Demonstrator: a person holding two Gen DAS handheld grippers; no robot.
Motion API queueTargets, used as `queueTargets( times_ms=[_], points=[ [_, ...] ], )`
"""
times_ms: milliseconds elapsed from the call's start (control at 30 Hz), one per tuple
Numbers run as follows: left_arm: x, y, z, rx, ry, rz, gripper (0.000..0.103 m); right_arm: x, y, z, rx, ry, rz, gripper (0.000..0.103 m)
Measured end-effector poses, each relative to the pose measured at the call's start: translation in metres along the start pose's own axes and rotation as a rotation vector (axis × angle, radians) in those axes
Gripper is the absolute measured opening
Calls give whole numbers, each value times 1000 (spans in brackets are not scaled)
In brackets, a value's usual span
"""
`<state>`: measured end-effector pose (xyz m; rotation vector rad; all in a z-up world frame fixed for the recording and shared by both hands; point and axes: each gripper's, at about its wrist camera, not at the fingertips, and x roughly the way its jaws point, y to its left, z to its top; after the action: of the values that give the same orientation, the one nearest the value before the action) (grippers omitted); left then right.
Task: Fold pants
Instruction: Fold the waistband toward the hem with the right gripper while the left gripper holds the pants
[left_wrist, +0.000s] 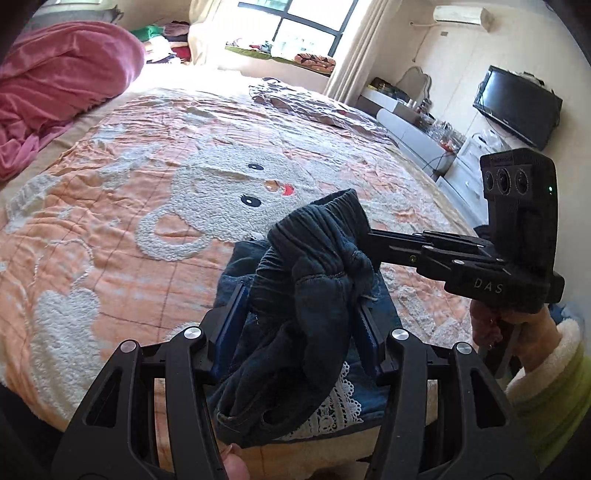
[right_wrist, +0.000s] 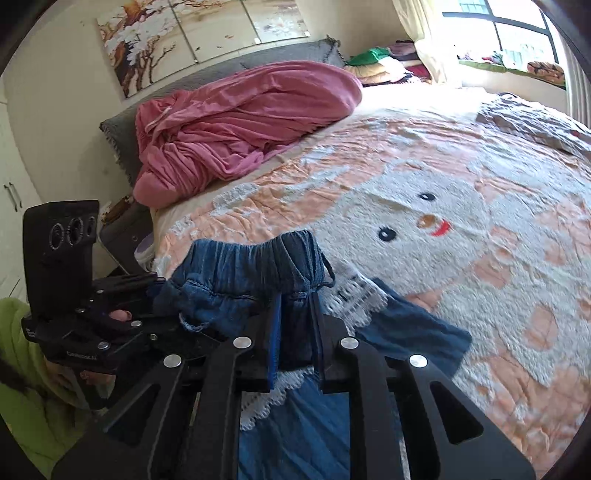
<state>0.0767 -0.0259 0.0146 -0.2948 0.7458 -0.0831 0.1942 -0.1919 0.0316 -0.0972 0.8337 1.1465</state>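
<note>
Small blue denim pants (left_wrist: 306, 291) with an elastic waistband and white lace trim (left_wrist: 338, 410) hang bunched above the bed. My left gripper (left_wrist: 301, 317) is shut on the bunched waist cloth. My right gripper (right_wrist: 295, 325) is shut on the other side of the waistband (right_wrist: 255, 262); it also shows in the left wrist view (left_wrist: 373, 243), reaching in from the right. The left gripper appears at the left of the right wrist view (right_wrist: 159, 291). The pant legs (right_wrist: 413, 328) trail down onto the blanket.
The bed carries an orange blanket (left_wrist: 129, 221) with a white bear pattern. A pink quilt (right_wrist: 240, 125) is heaped at the headboard. A dresser (left_wrist: 417, 136) and a TV (left_wrist: 517, 103) stand along the far wall.
</note>
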Motion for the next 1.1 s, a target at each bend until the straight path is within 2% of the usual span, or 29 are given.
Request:
queueTargets(
  times_ms=[67, 133, 233, 333, 400, 500, 567, 600, 667, 767, 833, 867, 900, 933, 967, 1000, 1067, 1100],
  points=[
    [5, -9, -8, 32, 17, -3, 46, -5, -11, -11, 56, 12, -16, 30],
    [6, -18, -15, 64, 25, -16, 47, -12, -20, -21, 122, 7, -13, 54],
    [4, -30, -22, 110, 34, -53, 51, -20, -29, -32, 216, 3, -2, 59],
    [4, -45, -34, 145, 84, -150, 54, -22, -34, -38, 297, 6, 6, 66],
    [4, -49, -41, 180, 100, -167, 54, -22, -34, -39, 332, 12, 20, 69],
    [-1, -42, -45, 157, 104, -199, 54, -22, -30, -39, 343, 35, -2, 75],
    [-9, -34, -43, 151, 71, -181, 55, -17, -26, -37, 343, 58, -13, 80],
    [-13, -31, -41, 155, 54, -160, 57, -12, -24, -34, 347, 76, -26, 86],
    [-16, -25, -38, 164, 36, -104, 60, -5, -26, -31, 374, 97, -43, 88],
    [-7, -23, -33, 184, 42, -71, 61, 8, -31, -28, 460, 136, 7, 92],
    [3, -27, -35, 220, 55, -47, 60, 18, -33, -27, 488, 195, -56, 91],
    [9, -30, -39, 239, 78, -46, 60, 23, -32, -27, 487, 221, -75, 86],
    [12, -32, -43, 247, 92, -59, 57, 27, -30, -28, 474, 232, -81, 53],
    [12, -31, -48, 251, 100, -74, 51, 30, -26, -28, 448, 240, -88, 43],
    [12, -32, -52, 260, 109, -80, 50, 31, -21, -27, 419, 241, -106, 42],
    [12, -34, -56, 273, 106, -79, 50, 29, -16, -25, 388, 226, -111, 35],
    [8, -35, -60, 287, 81, -67, 50, 23, -2, -17, 338, 152, -88, 34],
    [6, -36, -59, 284, 69, -66, 50, 16, 5, -10, 310, 91, -48, 33]
  ],
)
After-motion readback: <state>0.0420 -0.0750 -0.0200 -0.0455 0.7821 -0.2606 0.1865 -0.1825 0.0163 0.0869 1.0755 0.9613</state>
